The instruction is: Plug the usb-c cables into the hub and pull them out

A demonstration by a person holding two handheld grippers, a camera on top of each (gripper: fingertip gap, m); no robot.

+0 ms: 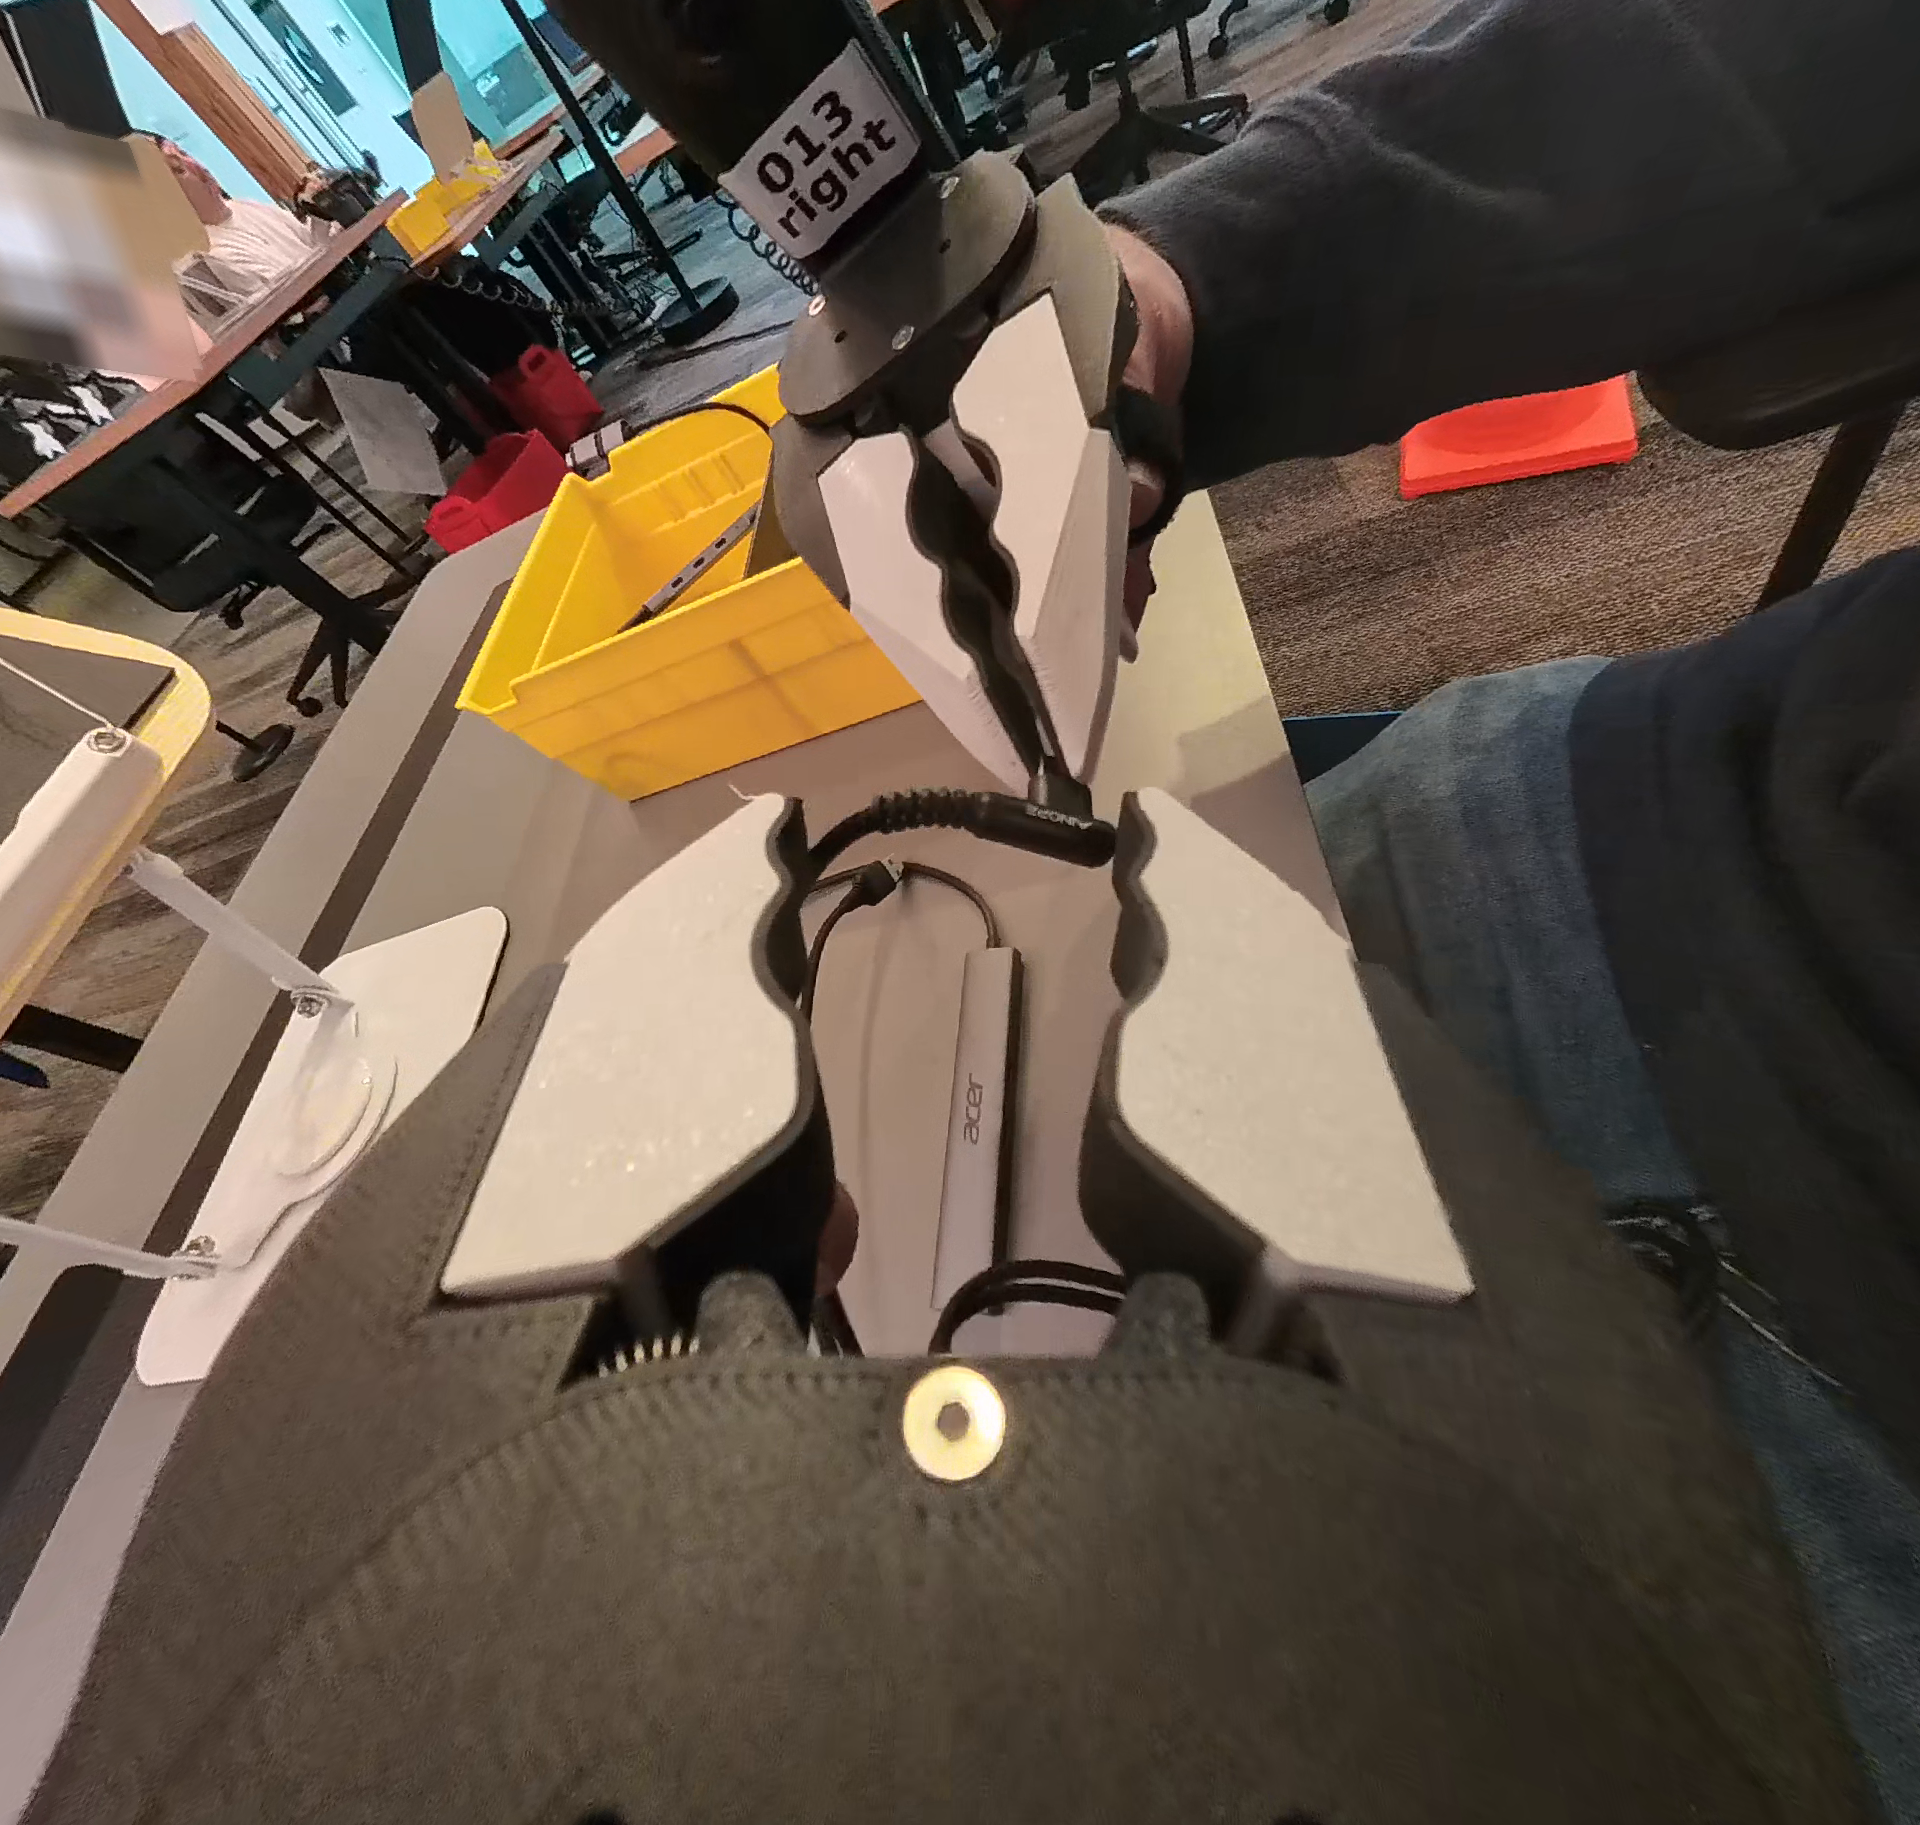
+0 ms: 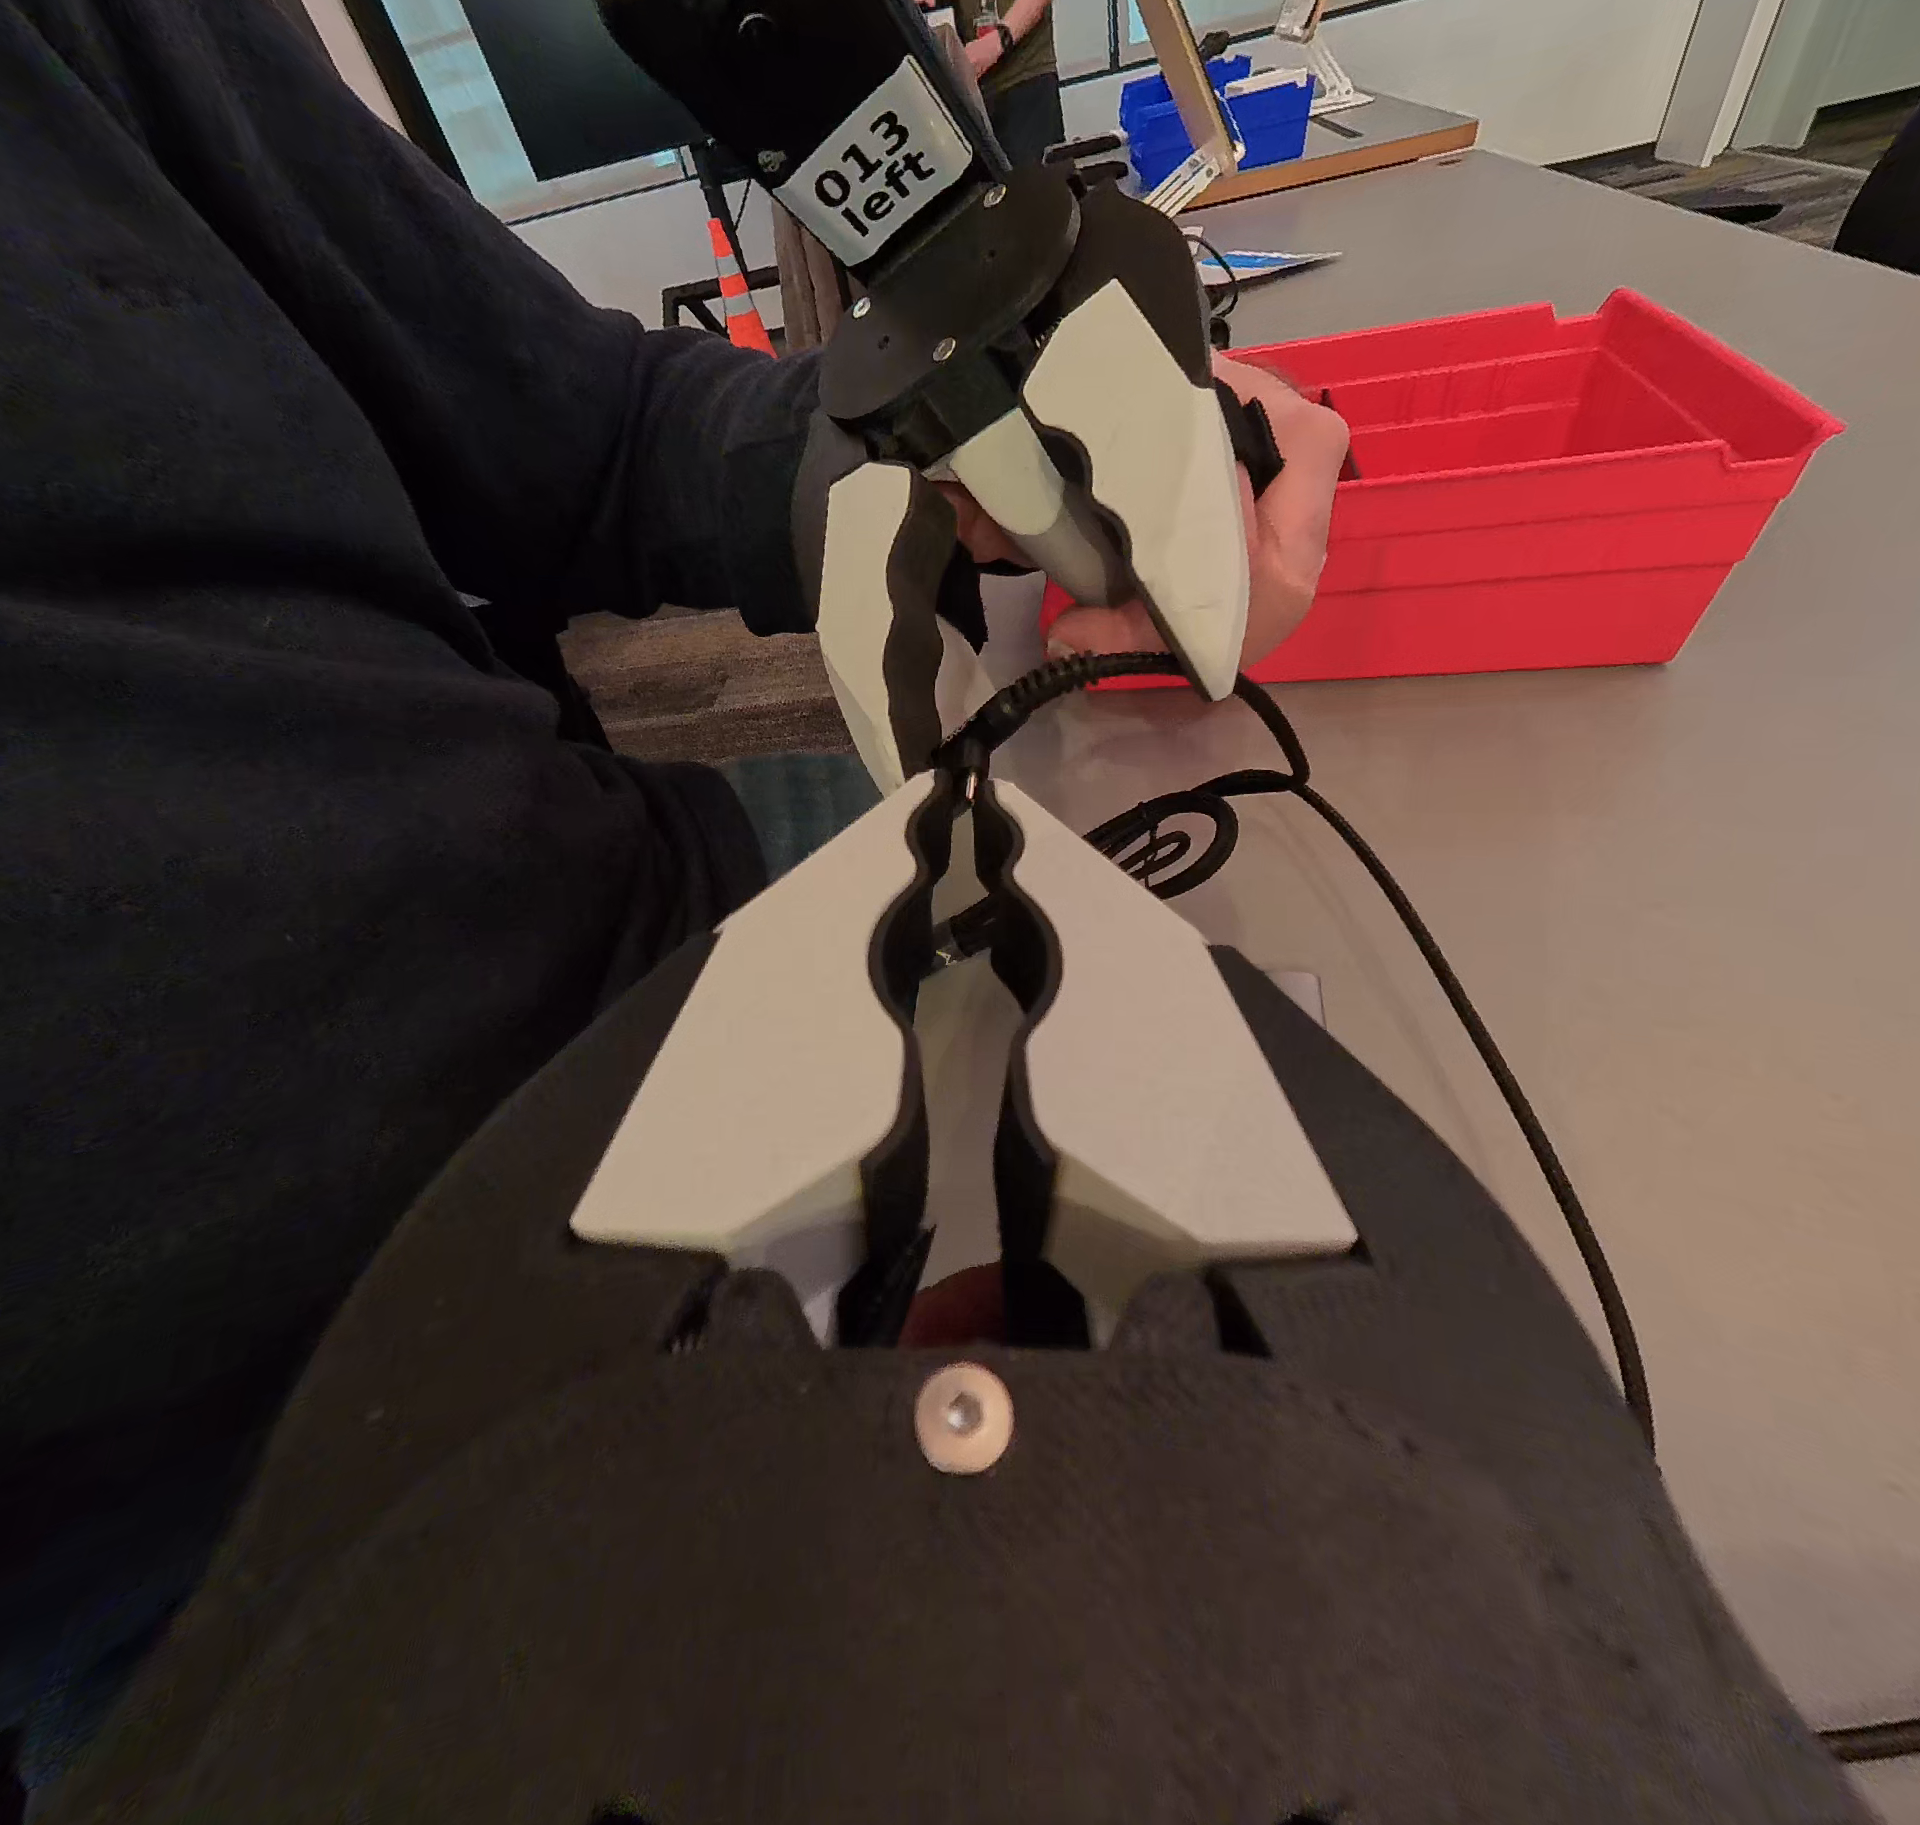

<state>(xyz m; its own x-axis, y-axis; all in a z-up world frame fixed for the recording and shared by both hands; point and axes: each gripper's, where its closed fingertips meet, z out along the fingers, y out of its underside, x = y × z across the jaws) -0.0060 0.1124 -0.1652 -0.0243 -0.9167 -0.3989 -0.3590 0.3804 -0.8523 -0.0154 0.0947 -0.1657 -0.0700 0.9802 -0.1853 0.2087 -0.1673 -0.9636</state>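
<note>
Right gripper (image 1: 1039, 752) clamped on the black right-angle usb-c cable plug (image 1: 1049, 814), left gripper (image 1: 951, 840) open over the slim silver hub (image 1: 977, 1100) flat on the grey table (image 2: 1558, 944); looks unplugged, insertion still ahead.

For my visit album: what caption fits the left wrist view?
Right gripper pinches a black cable plug above the silver hub, between the open left gripper's fingers.
</note>
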